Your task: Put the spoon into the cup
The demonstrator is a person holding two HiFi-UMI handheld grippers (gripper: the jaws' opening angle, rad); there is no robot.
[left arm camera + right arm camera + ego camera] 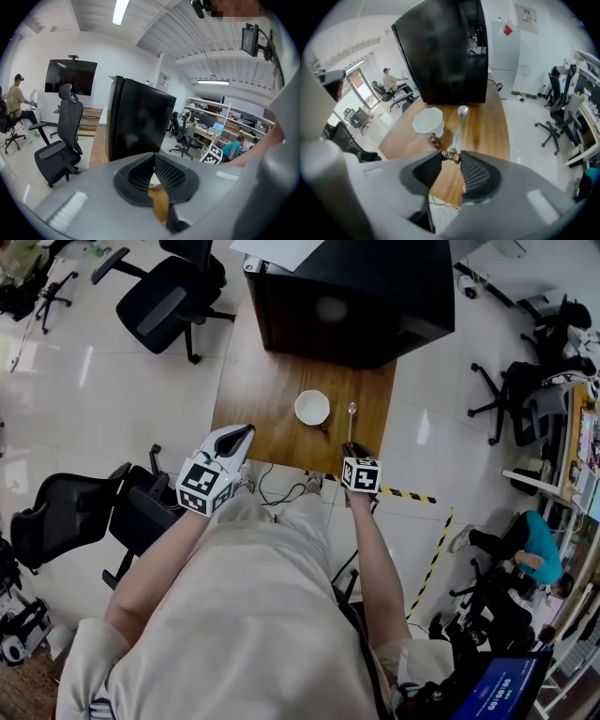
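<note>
Operator (234, 615) stood at the near edge of a wooden table (262, 390), a handheld gripper in each hand. Square-marked cube (204, 486) on each gripper faced upward.

Left gripper (242, 433) hung by the table's near left corner. Its jaws were drawn together with nothing between them, only a thin wedge of wood showing through near their roots.

Right gripper (451, 157) pointed steeply down over the near right part of the table, jaws clamped on the brown, knobbed end of the spoon (457, 131). Spoon ran straight away from the jaw tips, bowl farthest out, toward the black cabinet (356, 296). Hard to judge whether the bowl was clear of the wood; it seemed slightly raised.

Spoon was outside the cup (428, 121), just to its right. White cup sat upright on the table, mouth open, left of the spoon's shaft and near it. Small brown lump (434, 139) sat against the cup's near side.

Beyond both, black cabinet filled the table's far end. Cables (281, 491) trailed on the floor (94, 399) under the table's near edge. Yellow-and-black tape (412, 494) crossed the pale floor to the right of the table. Black office chairs (169, 296) stood off to the left, more on the right.

Seated person in a teal top (534, 540) at the far right; another seated person (16, 101) far off left, near a dark wall screen (70, 77).
</note>
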